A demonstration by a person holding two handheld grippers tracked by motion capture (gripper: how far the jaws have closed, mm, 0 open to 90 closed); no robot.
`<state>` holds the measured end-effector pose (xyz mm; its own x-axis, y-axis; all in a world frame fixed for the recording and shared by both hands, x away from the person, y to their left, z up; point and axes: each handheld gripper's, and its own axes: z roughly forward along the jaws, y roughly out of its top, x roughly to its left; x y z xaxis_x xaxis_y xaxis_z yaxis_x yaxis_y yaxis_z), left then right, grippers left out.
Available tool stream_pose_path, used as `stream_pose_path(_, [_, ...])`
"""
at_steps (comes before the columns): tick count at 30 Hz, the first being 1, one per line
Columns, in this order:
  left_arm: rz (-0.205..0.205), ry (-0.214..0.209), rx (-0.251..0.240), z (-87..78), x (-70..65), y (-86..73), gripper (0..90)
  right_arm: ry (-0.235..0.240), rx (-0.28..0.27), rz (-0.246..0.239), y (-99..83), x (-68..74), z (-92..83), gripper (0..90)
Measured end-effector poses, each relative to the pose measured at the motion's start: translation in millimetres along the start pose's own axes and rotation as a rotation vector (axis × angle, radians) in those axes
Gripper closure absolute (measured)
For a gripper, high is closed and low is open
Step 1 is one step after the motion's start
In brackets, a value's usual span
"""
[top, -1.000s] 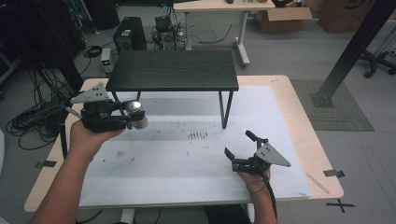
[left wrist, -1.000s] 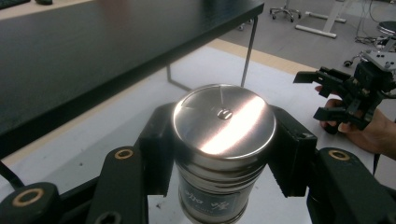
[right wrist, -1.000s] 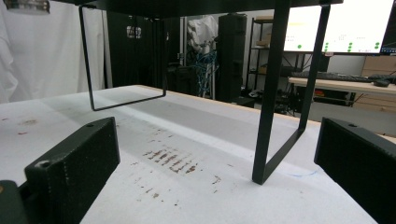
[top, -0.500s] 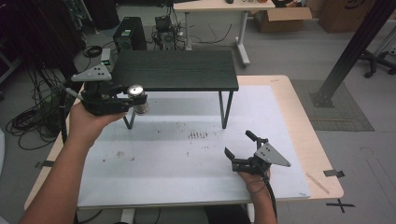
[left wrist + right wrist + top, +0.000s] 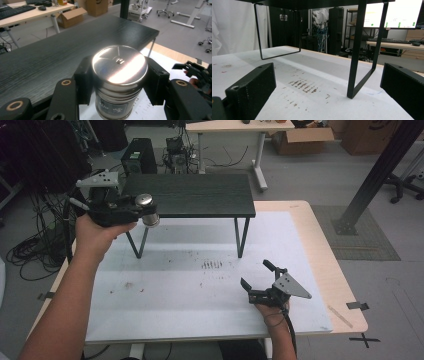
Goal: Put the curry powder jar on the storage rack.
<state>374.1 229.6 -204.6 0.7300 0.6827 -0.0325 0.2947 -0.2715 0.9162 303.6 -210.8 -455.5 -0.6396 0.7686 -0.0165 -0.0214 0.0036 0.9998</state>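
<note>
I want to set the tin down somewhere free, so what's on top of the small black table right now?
The black table top shows bare dark wood grain. The left gripper holds the metal tin at its near edge, hiding a small patch behind it.

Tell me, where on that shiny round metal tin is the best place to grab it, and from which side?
Grip the shiny round metal tin on its straight cylindrical wall just under the lid, coming in level from the side, one pad on each opposite flank. The left tongs hold it this way, upright, beside the small black wooden table. The smooth domed lid gives no purchase from above.
</note>
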Motion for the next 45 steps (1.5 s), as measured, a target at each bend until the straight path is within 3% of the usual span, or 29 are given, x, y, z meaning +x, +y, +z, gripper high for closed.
stream_pose_path(20, [-0.017, 0.057, 0.016, 26.8, 21.0, 21.7, 49.1, -0.001, 0.0, 0.001, 0.0, -0.1, 0.1, 0.0])
stream_pose_path(30, [-0.038, 0.078, 0.024, 41.5, 35.7, 21.5, 49.1, -0.001, 0.005, 0.001, 0.1, 0.0, 0.5, 0.0])
stream_pose_path(45, [-0.032, 0.102, 0.05, 53.4, 43.9, 17.5, 49.1, 0.0, 0.004, 0.006, 0.1, -0.4, 0.4, 0.0])
